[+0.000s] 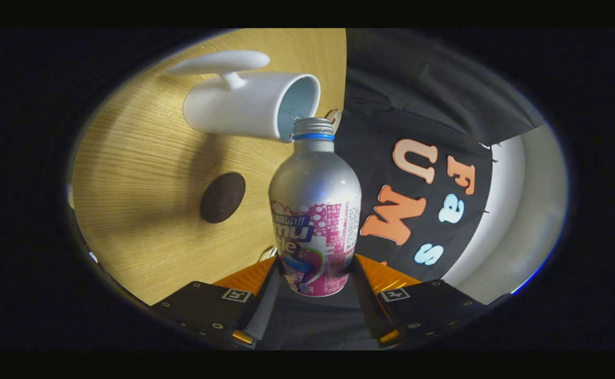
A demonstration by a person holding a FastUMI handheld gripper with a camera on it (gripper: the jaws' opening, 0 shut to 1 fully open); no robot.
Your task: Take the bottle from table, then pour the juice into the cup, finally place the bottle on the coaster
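Sideways is how everything reads from the tool's camera: the wooden desk stands like a wall from about seven to twelve o'clock of the bottle, and its far edge runs straight up at twelve o'clock, where the dark cloth wall takes over the three o'clock side. Beyond that cloth, toward four o'clock, lies a pale blurred band whose nature cannot be made out.

The bottle is next in size, a silver metal one with a pink printed wrap and a blue ring under its threaded neck. It sits between the fingers of the tool, both of which press against its lower body, so the tool holds it firmly. The base of the bottle is partly hidden where the fingers close in, and the wrap curves out of sight on each side. The cap is off, and the open mouth meets the rim of the cup at twelve o'clock.

The cup, a white mug with a pale blue inside, stands on the desk at eleven o'clock of the bottle; its handle points away toward eleven. Whether juice flows, or how full the cup is, cannot be told: the bottle neck covers the lower rim.

The coaster, a small dark round disc, lies on the desk at nine o'clock of the bottle, apart from the cup.
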